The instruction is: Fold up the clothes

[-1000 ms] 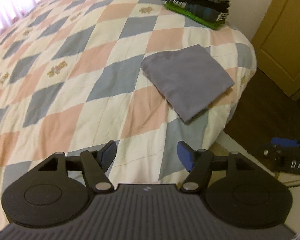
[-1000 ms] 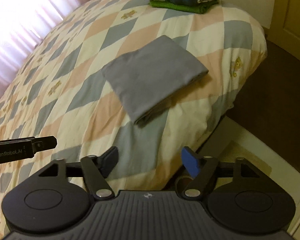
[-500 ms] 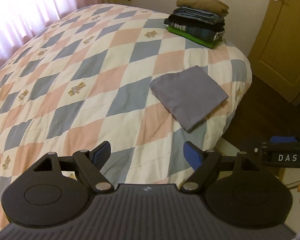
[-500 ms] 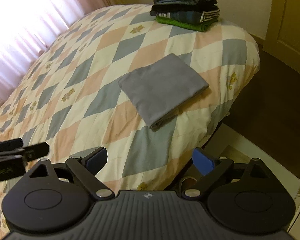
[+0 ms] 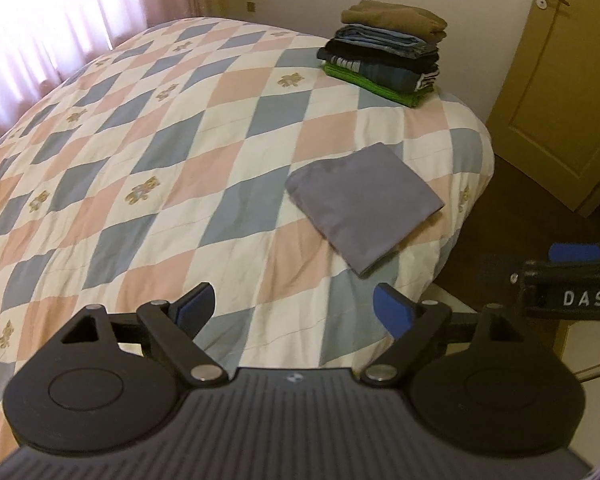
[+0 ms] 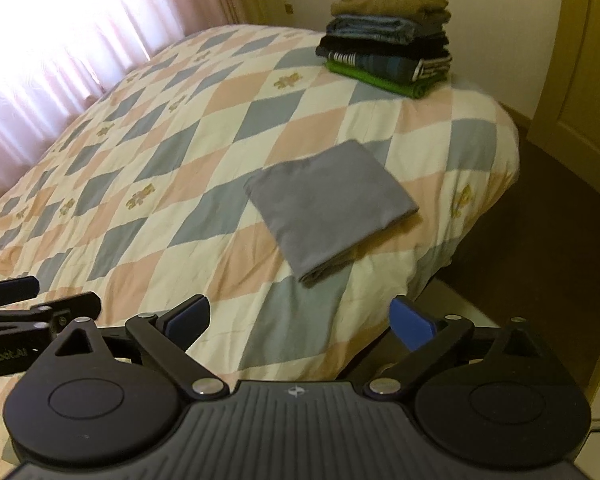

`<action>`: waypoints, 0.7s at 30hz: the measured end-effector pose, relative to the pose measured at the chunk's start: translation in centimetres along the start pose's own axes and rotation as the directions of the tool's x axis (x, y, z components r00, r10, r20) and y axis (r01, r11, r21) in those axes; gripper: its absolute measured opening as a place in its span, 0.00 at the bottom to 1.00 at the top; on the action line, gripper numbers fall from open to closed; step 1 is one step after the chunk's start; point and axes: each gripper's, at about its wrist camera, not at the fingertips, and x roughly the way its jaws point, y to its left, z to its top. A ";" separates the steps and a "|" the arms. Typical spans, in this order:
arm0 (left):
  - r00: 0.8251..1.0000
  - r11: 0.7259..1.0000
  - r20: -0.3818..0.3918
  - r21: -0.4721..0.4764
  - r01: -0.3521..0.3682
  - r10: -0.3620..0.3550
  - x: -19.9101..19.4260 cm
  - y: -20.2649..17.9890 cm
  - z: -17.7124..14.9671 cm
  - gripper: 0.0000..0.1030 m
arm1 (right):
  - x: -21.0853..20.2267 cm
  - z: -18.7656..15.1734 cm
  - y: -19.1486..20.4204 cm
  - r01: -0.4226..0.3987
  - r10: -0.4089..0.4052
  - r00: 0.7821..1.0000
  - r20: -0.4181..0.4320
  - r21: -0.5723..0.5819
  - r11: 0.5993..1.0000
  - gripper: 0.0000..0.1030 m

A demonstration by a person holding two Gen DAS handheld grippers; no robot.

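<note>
Left wrist view puts your left gripper [image 5: 294, 308] empty, jaws opening, with the folded grey garment [image 5: 362, 204] ahead and to the right, near the bed [image 5: 140, 168] corner, its long axis running diagonally. Your right gripper [image 6: 300, 318], also empty and opening, sits nearer it. You have one grey garment, one stack of folded clothes [image 6: 388, 40] beyond, two grippers.

Black left gripper [image 5: 293, 306] and right gripper [image 6: 301, 318]: blue-padded jaws, silver pivot screws, ribbed bodies.
</note>
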 end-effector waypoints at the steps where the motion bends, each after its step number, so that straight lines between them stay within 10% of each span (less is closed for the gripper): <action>1: 1.000 1.000 0.000 0.002 0.004 -0.004 0.2 -0.3 0.3 0.82 | -0.2 0.3 -0.3 0.005 -0.005 1.000 0.008 -0.001 1.000 0.97; 21: 0.981 0.966 -0.159 -0.216 -0.142 0.109 11.2 -10.0 9.7 0.84 | 6.5 13.3 -10.4 -0.063 0.041 0.995 -0.093 -0.248 0.967 0.97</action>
